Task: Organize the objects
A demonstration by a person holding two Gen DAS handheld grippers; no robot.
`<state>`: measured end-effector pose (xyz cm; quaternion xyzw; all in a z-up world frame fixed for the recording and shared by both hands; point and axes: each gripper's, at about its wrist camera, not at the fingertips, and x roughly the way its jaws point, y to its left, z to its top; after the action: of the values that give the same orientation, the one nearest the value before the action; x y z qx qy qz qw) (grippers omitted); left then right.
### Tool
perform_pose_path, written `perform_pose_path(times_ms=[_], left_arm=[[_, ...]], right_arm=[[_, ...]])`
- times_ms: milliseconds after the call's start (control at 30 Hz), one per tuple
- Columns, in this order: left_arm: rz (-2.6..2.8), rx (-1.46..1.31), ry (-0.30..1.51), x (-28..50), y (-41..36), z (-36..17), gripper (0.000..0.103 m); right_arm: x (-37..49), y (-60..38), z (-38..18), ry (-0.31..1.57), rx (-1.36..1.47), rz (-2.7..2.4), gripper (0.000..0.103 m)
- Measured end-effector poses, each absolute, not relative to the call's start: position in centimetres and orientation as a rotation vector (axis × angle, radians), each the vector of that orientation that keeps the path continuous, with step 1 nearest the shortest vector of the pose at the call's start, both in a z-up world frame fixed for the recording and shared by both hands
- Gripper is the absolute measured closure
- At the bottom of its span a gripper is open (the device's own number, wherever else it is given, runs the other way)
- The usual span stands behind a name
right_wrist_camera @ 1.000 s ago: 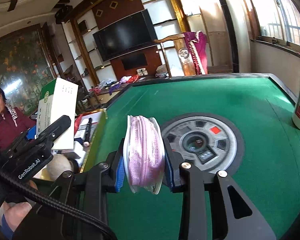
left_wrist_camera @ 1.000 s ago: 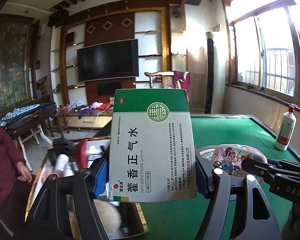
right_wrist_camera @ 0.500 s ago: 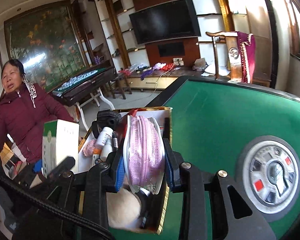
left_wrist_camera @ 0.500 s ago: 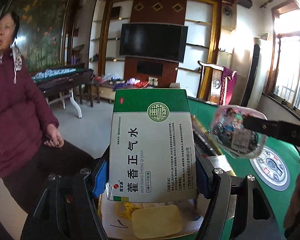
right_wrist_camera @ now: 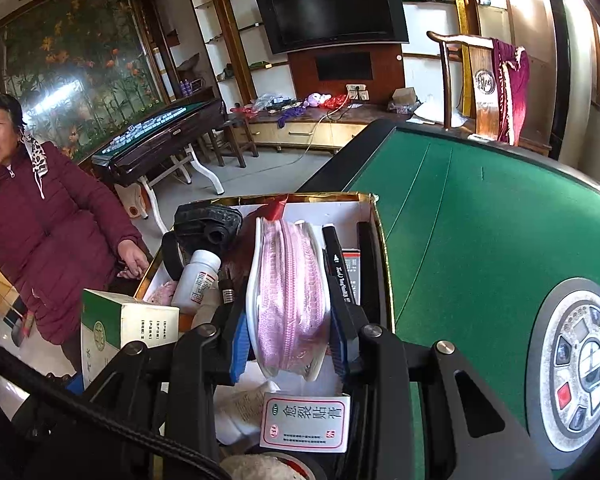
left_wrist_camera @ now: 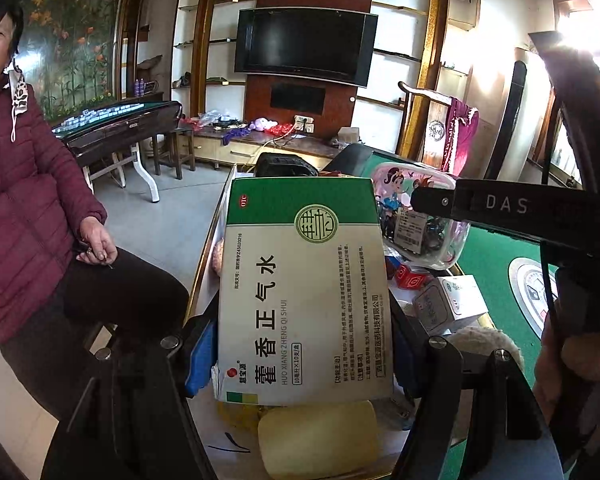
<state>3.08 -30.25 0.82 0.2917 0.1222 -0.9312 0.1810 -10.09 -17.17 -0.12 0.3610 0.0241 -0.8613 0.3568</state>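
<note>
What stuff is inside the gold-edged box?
In the gold-edged box you can see a white pill bottle, a black pen, a black strap roll and a small medicine packet. The pink zipper pouch hides whatever lies below it.

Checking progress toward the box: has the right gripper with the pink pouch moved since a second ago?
Yes. The right gripper carried the pink pouch leftward, off the table's round centre panel, over the gold-rimmed box.

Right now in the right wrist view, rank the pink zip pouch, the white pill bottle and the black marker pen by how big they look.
1. Pink zip pouch, though it is nearest the camera.
2. White pill bottle and black marker pen: too alike to rank.
</note>
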Motion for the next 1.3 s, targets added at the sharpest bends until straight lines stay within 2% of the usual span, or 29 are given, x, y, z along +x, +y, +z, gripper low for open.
perform_pose_path(times_ms=[433, 600, 800, 967, 1300], left_arm=[[-2.606, 0.869, 0.316, 3.1, -30.2, 0.3, 0.036], [-2.596, 0.889, 0.285, 2.8, -30.0, 0.1, 0.035], [-2.577, 0.889, 0.246, 2.8, -29.8, -0.1, 0.032], [-2.576, 0.839, 0.211, 3.1, -29.6, 0.3, 0.018], [-2.581, 0.742, 0.186, 3.7, -29.4, 1.1, 0.015]], right_arm=[[-10.2, -17.4, -0.8, 0.044, 0.997, -2.196, 0.071], [-9.4, -17.6, -0.7, 0.103, 0.981, -2.213, 0.052], [-8.8, -16.8, -0.3, 0.105, 0.973, -2.242, 0.036], [-8.4, -16.1, 0.3, 0.126, 0.950, -2.271, 0.029], [-6.3, -13.7, 1.9, 0.170, 0.845, -2.340, 0.023]])
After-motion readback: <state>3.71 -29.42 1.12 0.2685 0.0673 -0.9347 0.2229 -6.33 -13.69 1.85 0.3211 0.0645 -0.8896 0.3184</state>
